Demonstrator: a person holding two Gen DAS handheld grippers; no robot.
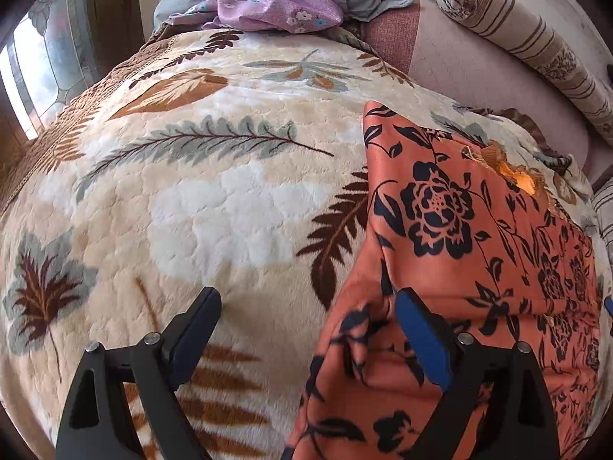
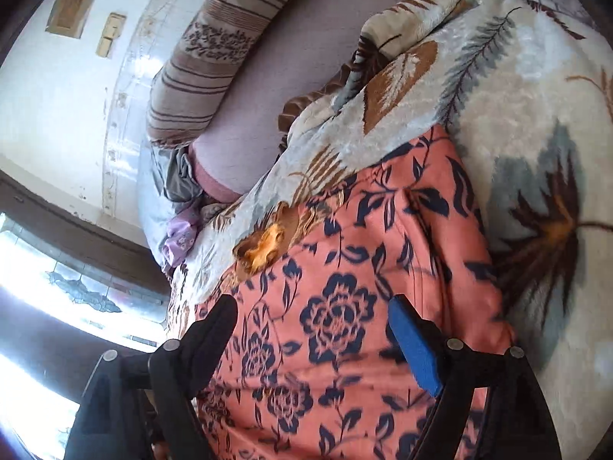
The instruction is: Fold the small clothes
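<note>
Left wrist view: left claw [image 1: 306, 322] spread wide, nothing clamped. Right finger pad resting on or just above orange floral garment [image 1: 459, 230]; contact not determinable. Left finger over bare leaf-print blanket [image 1: 214, 199]. Garment lying on blanket at right, part-folded, one raised fold at near edge between the fingers. Golden lace trim [image 1: 517, 176] visible at far edge of garment. Purple floral cloth [image 1: 279, 11] at head of bed, well apart; striped pillow [image 1: 536, 42] at far right.

Right wrist view: right claw [image 2: 312, 314] also wide open, gripping nothing, positioned over orange floral garment [image 2: 345, 287]. Garment spread on leaf-print blanket [image 2: 536, 134]. Slight motion blur noted.
</note>
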